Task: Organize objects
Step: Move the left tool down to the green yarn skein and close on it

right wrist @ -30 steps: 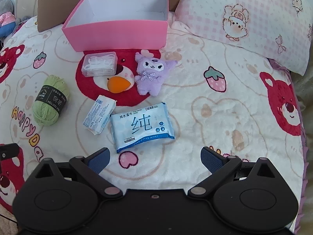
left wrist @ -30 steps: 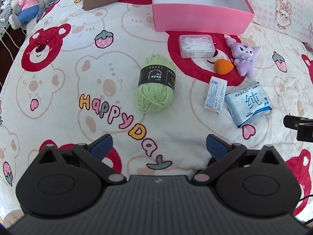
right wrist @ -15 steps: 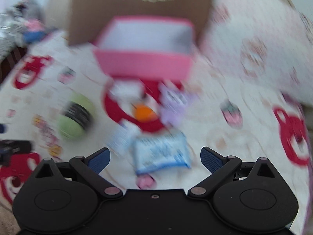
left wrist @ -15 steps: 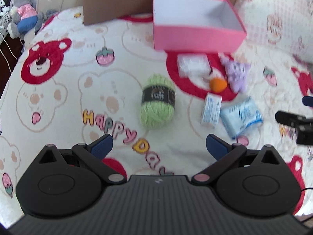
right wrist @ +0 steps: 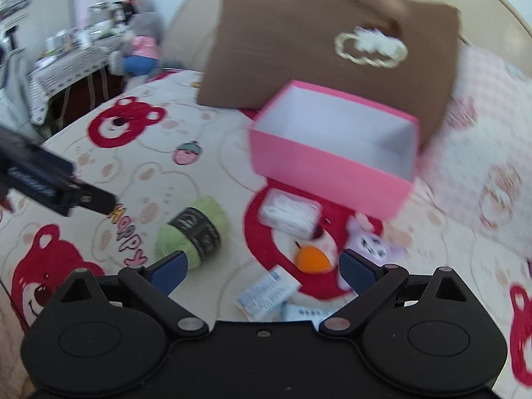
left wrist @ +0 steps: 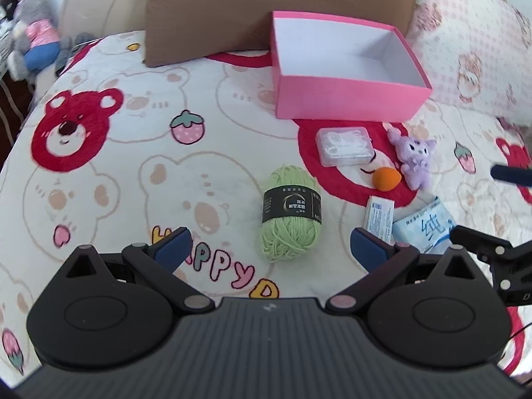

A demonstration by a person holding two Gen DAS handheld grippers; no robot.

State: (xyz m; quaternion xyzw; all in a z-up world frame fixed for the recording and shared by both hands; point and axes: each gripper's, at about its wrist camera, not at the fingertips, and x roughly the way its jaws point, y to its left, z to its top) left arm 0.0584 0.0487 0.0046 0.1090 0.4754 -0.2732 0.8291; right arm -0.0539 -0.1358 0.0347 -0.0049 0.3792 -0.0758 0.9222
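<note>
1. Both tongs stand wide open and hold nothing: the left tongs hang over the bedspread with the green yarn ball between and just ahead of their blue pads, and the right tongs hover with the orange sponge ahead between theirs.
2. By count: one pink box, open-topped with nothing inside, well ahead of both tongs; one yarn ball; one clear plastic case; one orange sponge; one purple plush; one small white packet; one blue wipes pack; one brown cushion behind the box.
3. From the left wrist the wipes pack and plush show plainly to the right of the left tongs; from the right wrist the picture is blurred, the plush is half hidden behind the right pad and the wipes pack barely peeks above the tongs' body. Only the right wrist view takes in the cluttered side table far off to the left.
4. Compared with a second ago, both tongs have tilted up, so the cushion now shows in full, and the right tongs have swung left, over the cluster of small things.
</note>
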